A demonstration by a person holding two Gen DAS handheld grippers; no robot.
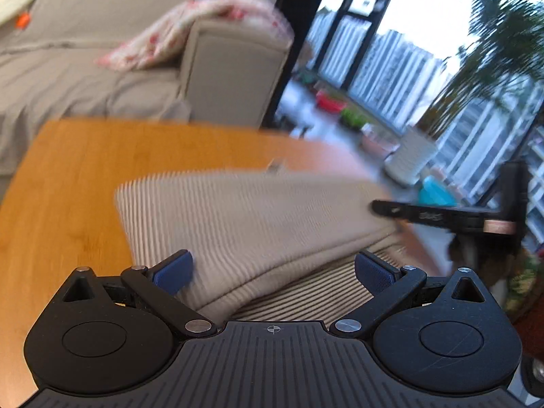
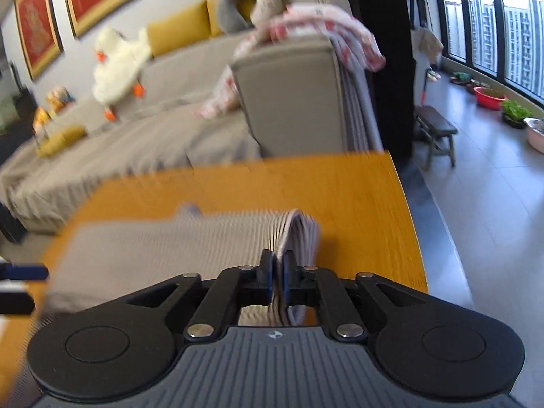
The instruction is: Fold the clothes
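Observation:
A beige ribbed garment (image 1: 251, 217) lies folded on the orange wooden table (image 1: 68, 183). My left gripper (image 1: 273, 273) is open, its blue pads (image 1: 173, 272) wide apart over the garment's near edge, holding nothing. My right gripper (image 2: 278, 277) is shut on a fold of the same garment (image 2: 146, 248) and lifts its right edge (image 2: 299, 234) off the table (image 2: 357, 197). The right gripper also shows in the left wrist view (image 1: 377, 208) at the garment's right side. The left gripper's blue fingertips (image 2: 23, 272) show at the left edge of the right wrist view.
A grey sofa (image 2: 170, 129) with a pink patterned blanket (image 2: 326, 30) over its armrest stands behind the table. A white plush duck (image 2: 115, 64) and yellow cushions lie on it. A dark stool (image 2: 437, 129), plant pots (image 2: 515, 112) and windows are at the right.

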